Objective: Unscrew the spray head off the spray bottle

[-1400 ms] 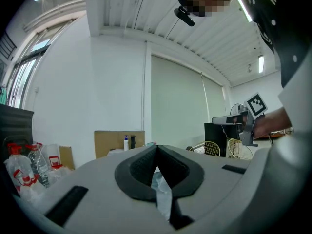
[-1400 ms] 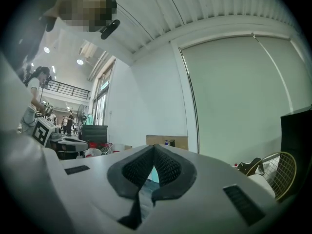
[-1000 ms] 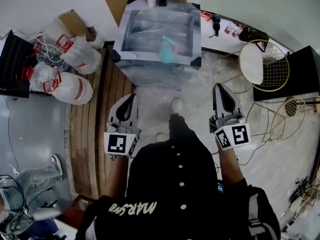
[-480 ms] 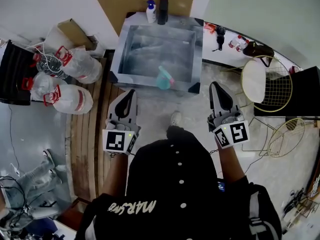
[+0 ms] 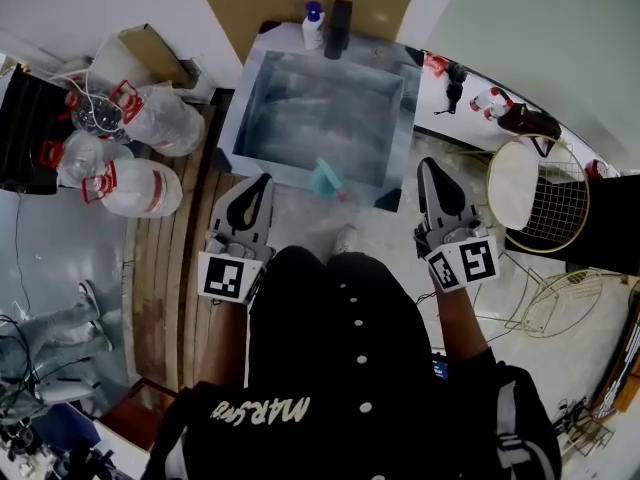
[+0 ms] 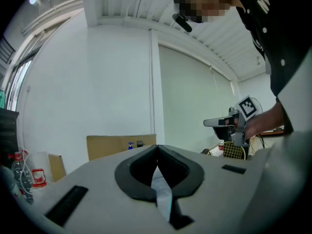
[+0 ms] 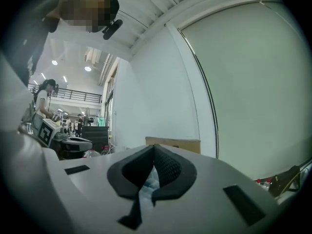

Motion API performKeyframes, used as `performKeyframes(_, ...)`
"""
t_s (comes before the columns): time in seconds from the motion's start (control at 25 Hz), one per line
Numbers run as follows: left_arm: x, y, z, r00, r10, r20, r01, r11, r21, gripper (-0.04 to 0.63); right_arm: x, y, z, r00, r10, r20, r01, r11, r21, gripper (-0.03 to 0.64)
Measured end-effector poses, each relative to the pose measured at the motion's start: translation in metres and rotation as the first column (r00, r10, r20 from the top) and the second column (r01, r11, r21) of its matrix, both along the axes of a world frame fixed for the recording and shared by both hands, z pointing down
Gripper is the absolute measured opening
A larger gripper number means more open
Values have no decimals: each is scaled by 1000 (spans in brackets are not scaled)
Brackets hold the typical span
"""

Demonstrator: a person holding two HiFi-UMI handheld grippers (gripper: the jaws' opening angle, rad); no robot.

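Head view. On the near edge of the grey counter [image 5: 300, 68], a small teal spray bottle [image 5: 325, 180], too small to tell spray head from body or upright from lying. Untouched, set between the two claw tips and apart from both. Left claw [image 5: 265, 180] and right claw [image 5: 427, 164] held out level on either side of a black-shirted body, each with a square-marker cube at the back. At the counter's far edge, a white bottle [image 5: 314, 26] with a blue cap, just beside a dark box [image 5: 339, 15]. Left of the counter, big water jugs [image 5: 130, 158] with red handles on the floor; to the right, a gold wire chair [image 5: 540, 193].

Left claw view. Jaws pressed together at the tips, nothing gripped. Beyond them, a cardboard sheet [image 6: 122, 145] against a white wall. At the right, the other claw held by a hand.

Right claw view. Jaws likewise closed tip to tip, empty. Behind them, the same cardboard edge and a pale green wall [image 7: 243, 82]. At the left, the left claw's marker cube.
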State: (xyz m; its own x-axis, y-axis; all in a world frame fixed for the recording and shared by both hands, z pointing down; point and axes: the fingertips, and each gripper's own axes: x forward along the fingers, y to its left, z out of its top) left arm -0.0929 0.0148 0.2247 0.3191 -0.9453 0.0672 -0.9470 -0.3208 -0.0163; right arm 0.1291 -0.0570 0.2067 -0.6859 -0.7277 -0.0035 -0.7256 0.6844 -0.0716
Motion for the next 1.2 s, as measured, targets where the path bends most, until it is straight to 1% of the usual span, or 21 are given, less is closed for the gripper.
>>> performKeyframes(0.08,2,0,4,999,36,8,-36,999,-1,26,-7,-6,6,1000,-13,-4,13,1000,-19,12)
performKeyframes(0.2,-3,-6,18,997,71,31,-70,997,-23,26,-23,-12,16,999,-31,-25,30,998,-46,12)
performKeyframes(0.24,-5,-8,24,996,87,34,-86,996,-38,26,-29,-14,18,999,-38,-39,36,998,-48,12)
performKeyframes(0.32,-6,-14,41,988,146,39,-143,986,-82,26,-40,-16,21,996,-56,-62,53,997,-48,12)
performKeyframes(0.4,-7,-17,62,972,220,78,-208,969,-131,26,-50,-15,22,995,-74,-66,70,996,-60,12)
performKeyframes(0.48,-6,-17,83,948,290,132,-264,947,-186,26,-58,-11,23,993,-93,-70,88,993,-77,12)
performKeyframes(0.52,-5,-17,93,937,319,144,-286,935,-209,26,-62,-11,24,992,-104,-76,97,992,-83,12)
performKeyframes(0.64,2,-20,116,913,382,146,-343,910,-235,28,-74,-13,29,986,-138,-89,128,986,-107,12)
performKeyframes(0.68,5,-21,125,905,401,144,-360,900,-247,29,-78,-12,31,985,-152,-85,141,983,-119,26)
performKeyframes(0.72,9,-21,134,896,422,139,-377,888,-263,68,-82,-11,34,983,-167,-79,155,979,-134,57)
performKeyframes(0.76,13,-21,144,887,443,132,-396,875,-279,157,-86,-10,37,981,-181,-72,169,974,-150,109)
performKeyframes(0.8,17,-22,152,877,464,126,-414,862,-292,218,-89,-10,40,978,-196,-69,182,969,-165,141)
performKeyframes(0.88,24,-27,168,857,501,122,-446,839,-311,244,-98,-11,48,971,-229,-65,213,958,-193,189)
performKeyframes(0.96,30,-30,188,830,544,120,-479,807,-345,306,-112,-12,57,960,-276,-55,257,939,-228,227)
performKeyframes(1.04,39,-32,206,796,591,130,-514,774,-369,384,-131,-8,65,941,-335,-52,310,912,-269,258)
performKeyframes(1.12,48,-40,219,761,625,171,-537,756,-374,392,-150,-3,76,915,-395,-81,358,888,-290,287)
performKeyframes(1.2,58,-49,231,723,658,209,-557,735,-387,402,-162,0,87,898,-423,-116,376,878,-296,304)
